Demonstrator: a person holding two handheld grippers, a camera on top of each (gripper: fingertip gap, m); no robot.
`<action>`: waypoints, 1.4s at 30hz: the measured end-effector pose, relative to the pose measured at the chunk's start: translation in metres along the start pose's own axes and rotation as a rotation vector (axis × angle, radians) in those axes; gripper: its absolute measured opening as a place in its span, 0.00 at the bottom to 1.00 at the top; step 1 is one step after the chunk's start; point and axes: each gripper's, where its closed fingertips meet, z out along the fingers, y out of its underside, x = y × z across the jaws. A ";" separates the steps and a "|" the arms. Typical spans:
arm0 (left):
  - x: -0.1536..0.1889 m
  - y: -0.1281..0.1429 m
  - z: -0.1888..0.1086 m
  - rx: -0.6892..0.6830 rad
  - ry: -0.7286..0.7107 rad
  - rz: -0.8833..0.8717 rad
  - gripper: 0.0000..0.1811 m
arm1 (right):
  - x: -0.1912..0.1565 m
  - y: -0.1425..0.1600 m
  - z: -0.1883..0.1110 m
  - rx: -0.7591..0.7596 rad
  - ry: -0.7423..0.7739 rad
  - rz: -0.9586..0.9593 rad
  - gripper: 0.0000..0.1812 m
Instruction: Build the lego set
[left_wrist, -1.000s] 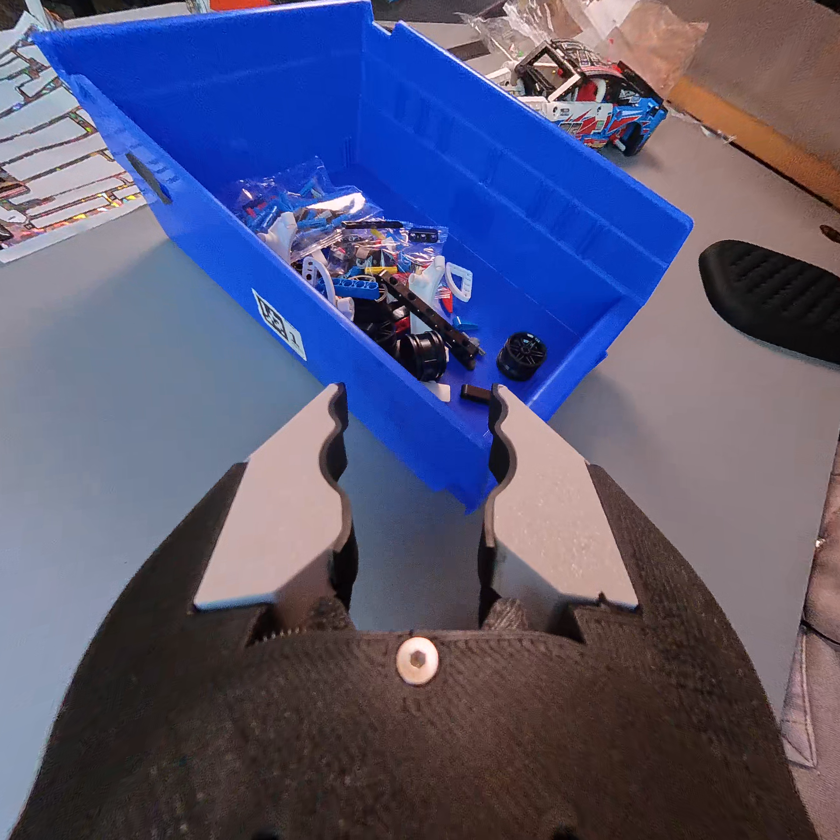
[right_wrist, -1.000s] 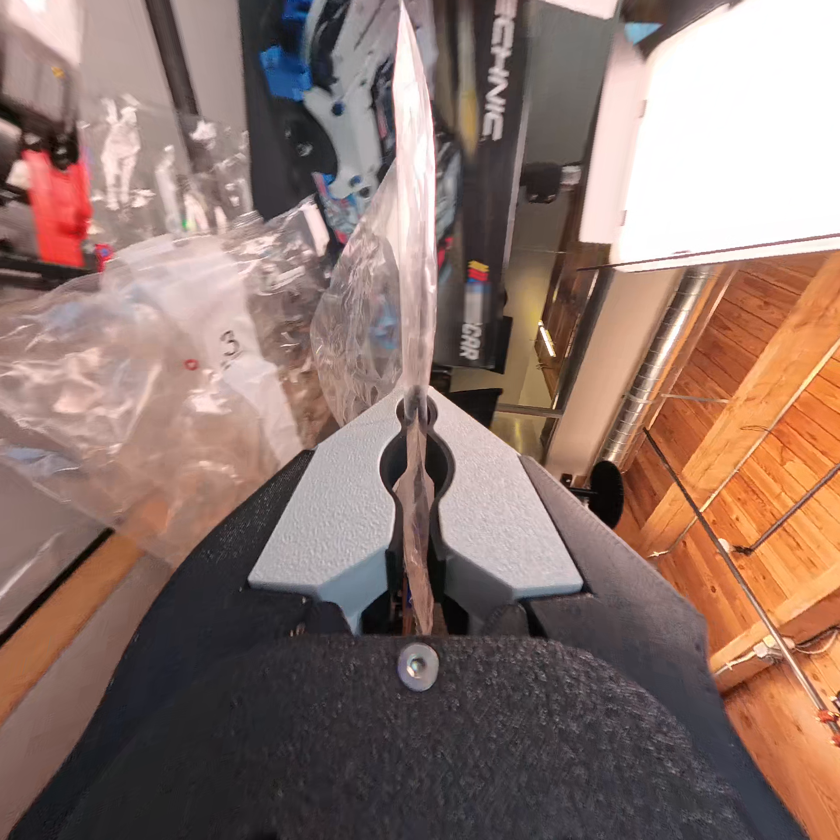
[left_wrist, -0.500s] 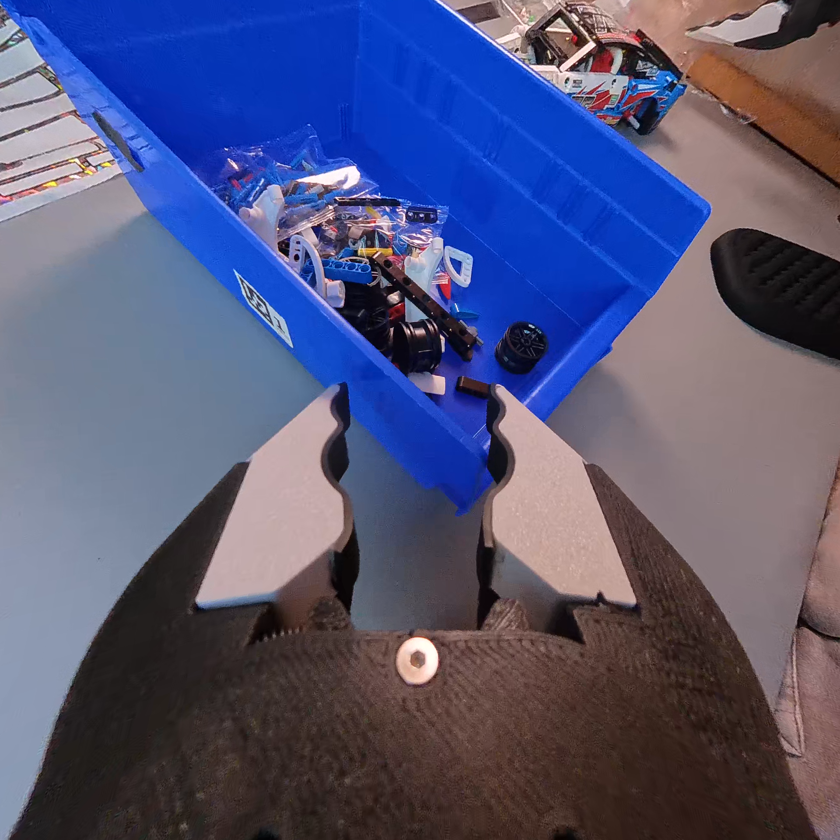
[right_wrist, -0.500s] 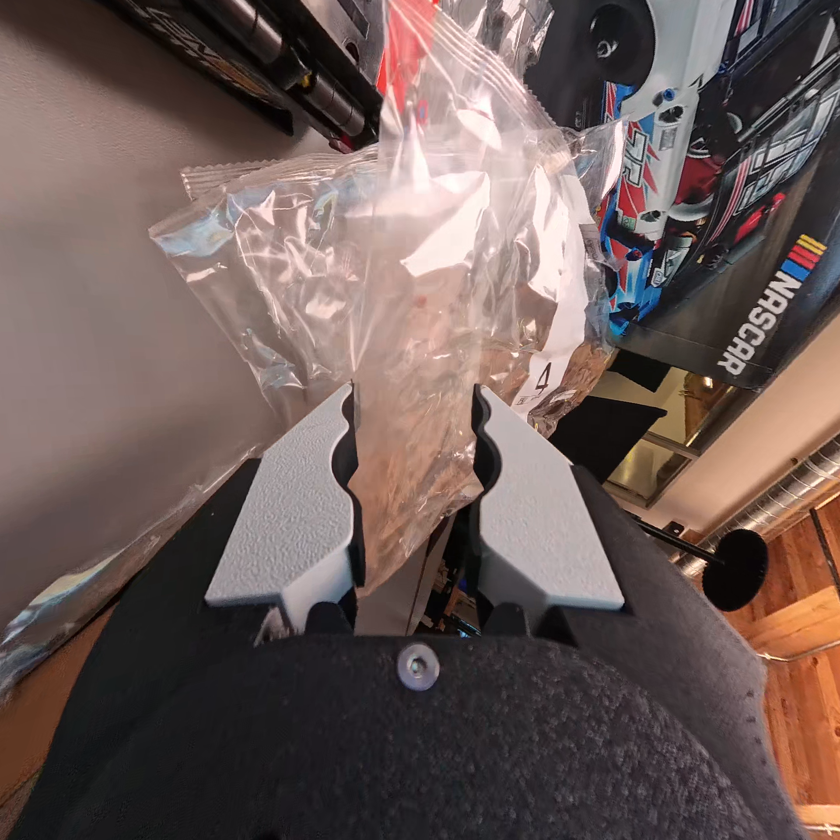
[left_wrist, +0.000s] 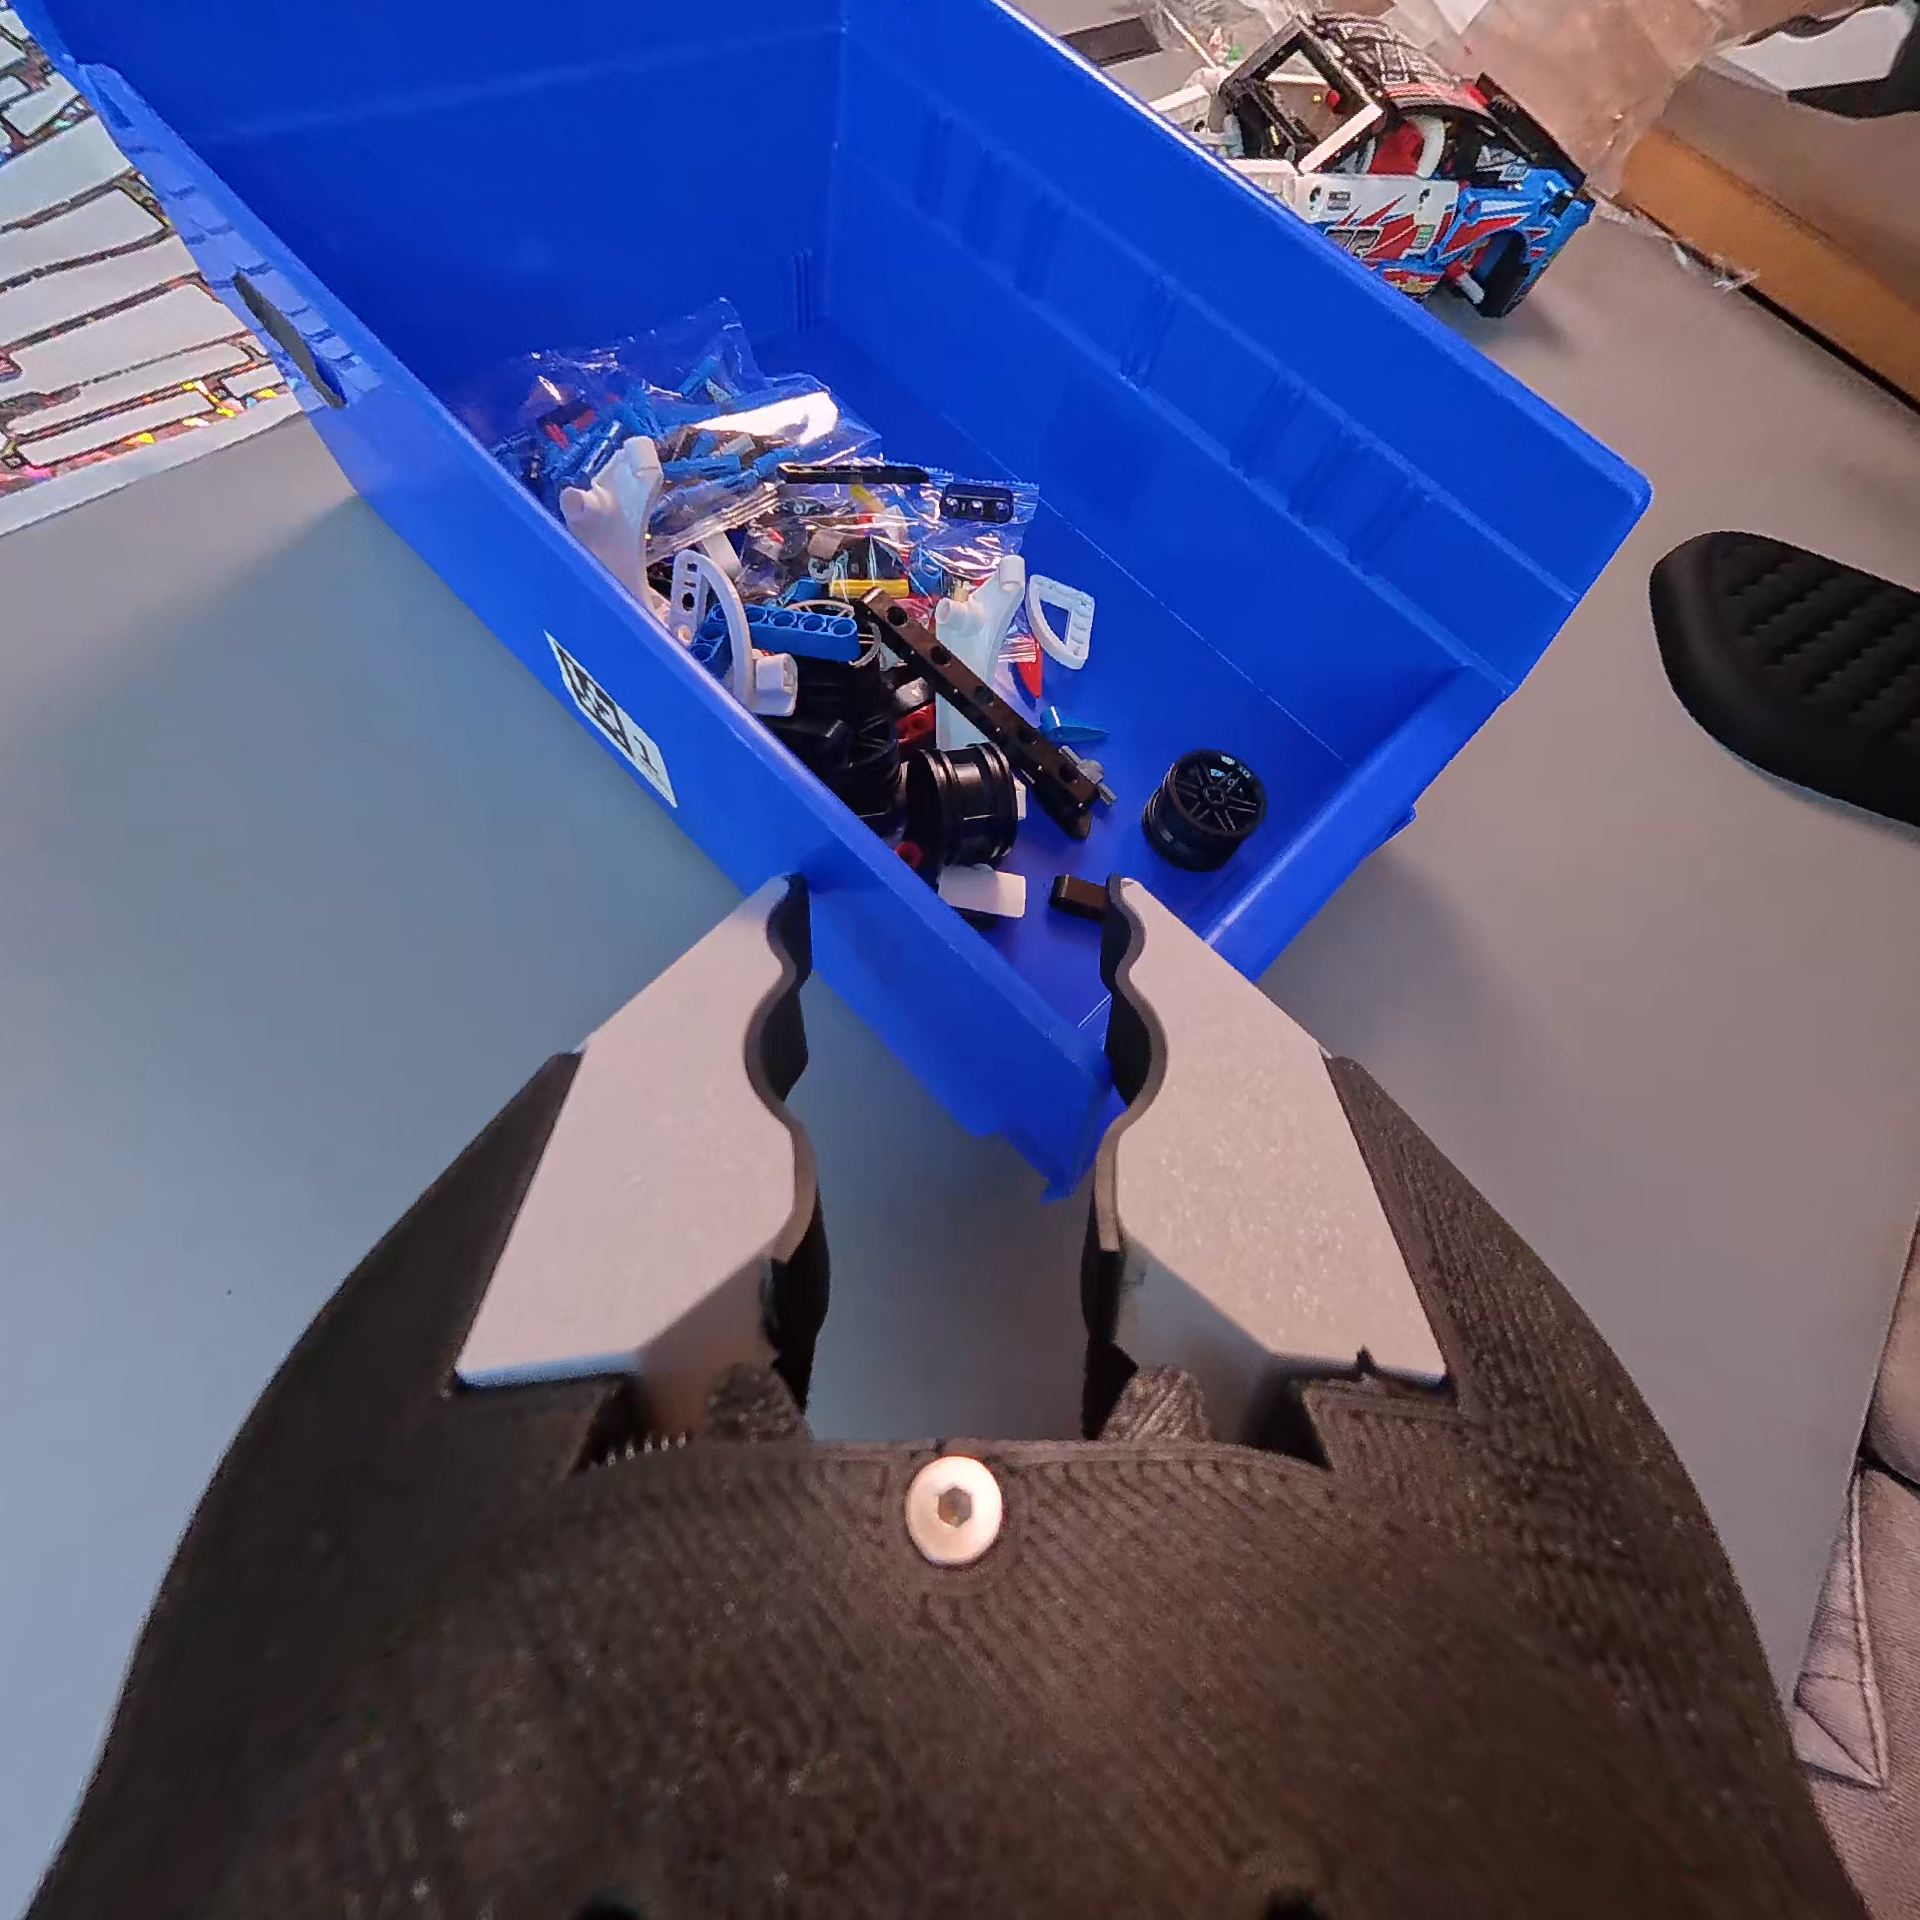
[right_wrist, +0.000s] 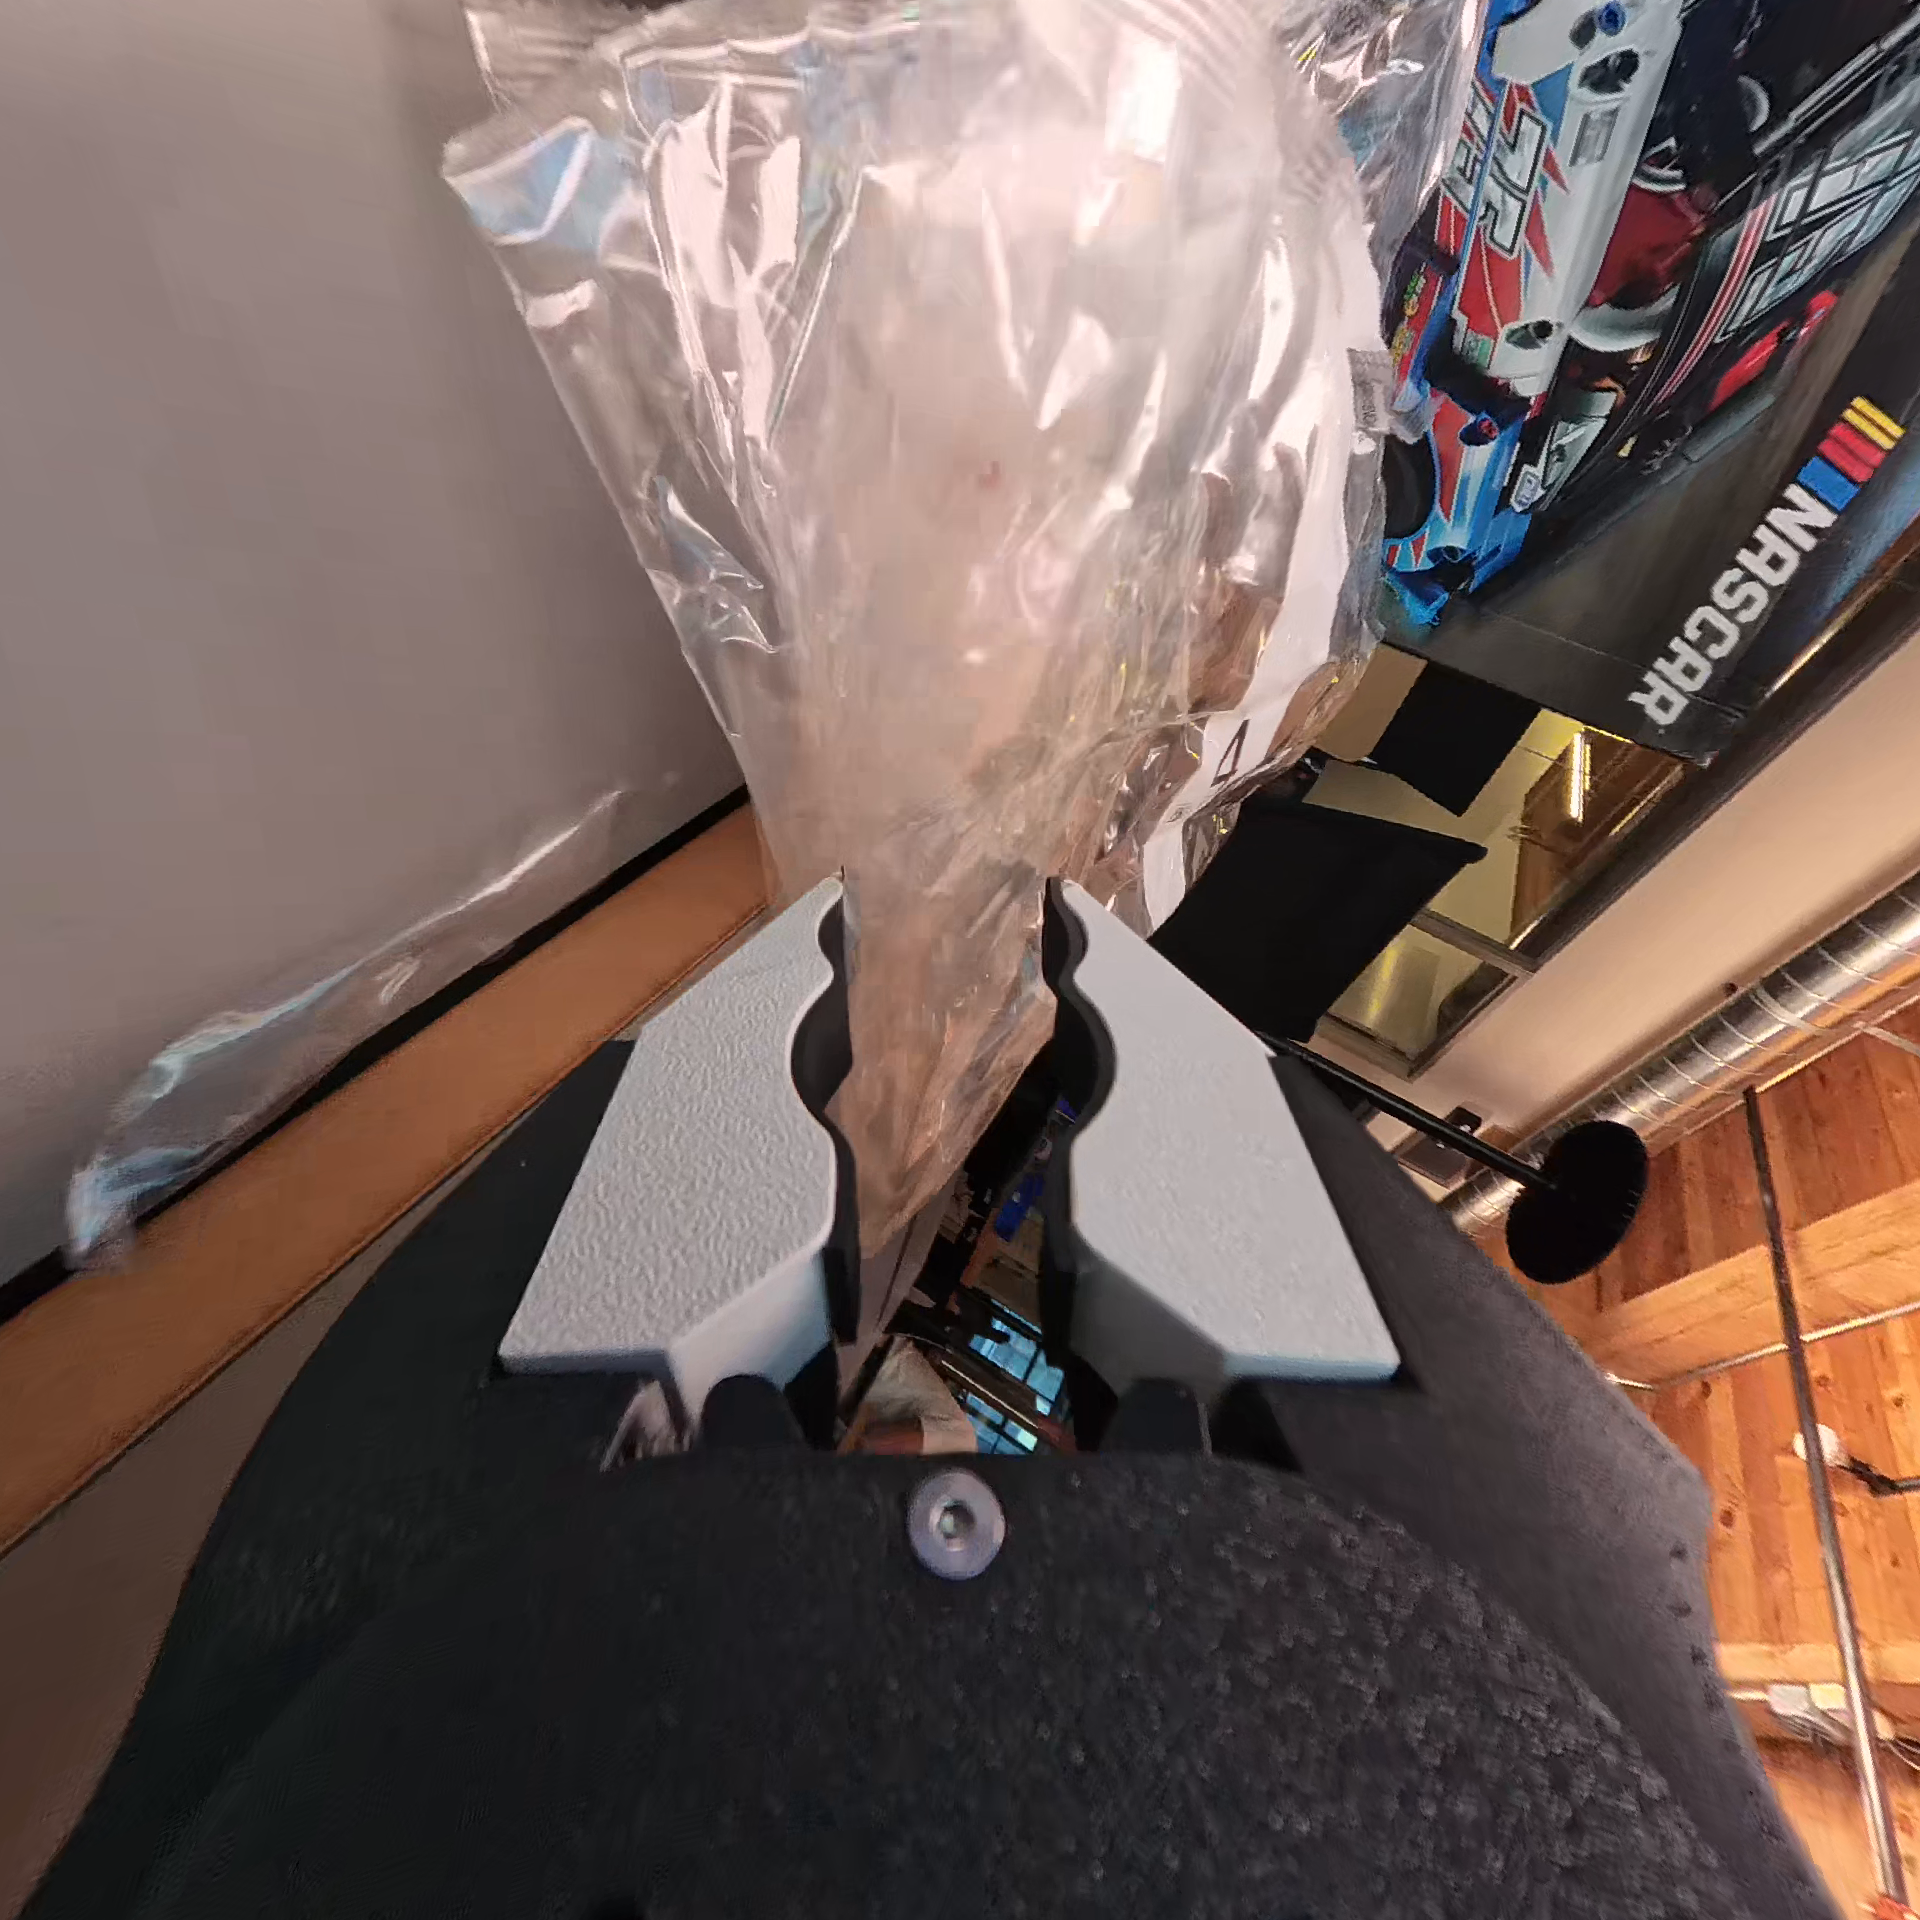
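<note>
Hovering just short of the blue bin's (left_wrist: 1195, 416) near corner, left tool (left_wrist: 951, 904) is released, jaws apart, gripping nothing. Loose lego parts (left_wrist: 894, 675) and small sealed part bags (left_wrist: 675, 457) are lying inside the bin on the grey tabletop (left_wrist: 260, 935); part-built car (left_wrist: 1403, 177) is sitting beyond it. Right tool (right_wrist: 945, 894) is also spread open, with an empty clear bag (right_wrist: 935, 468) drooping between its jaws, not clamped. Parts are looking light, hard and slick, so likely sliding if pinched on curved faces; black wheel (left_wrist: 1205, 805) is probably best taken across its rim, black beam (left_wrist: 977, 707) across its flat sides. Bags are looking crinkly, slippery.
</note>
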 end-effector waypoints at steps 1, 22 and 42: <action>0.000 0.000 0.000 -0.002 -0.001 0.000 0.31 | 0.002 0.001 0.007 -0.015 0.002 -0.012 0.19; 0.002 0.001 -0.001 0.040 0.043 -0.038 0.32 | -0.022 -0.008 -0.009 0.057 -0.513 0.434 0.56; 0.002 0.003 -0.001 0.019 0.041 -0.037 0.32 | -0.025 0.053 0.007 -0.291 -0.549 0.070 0.72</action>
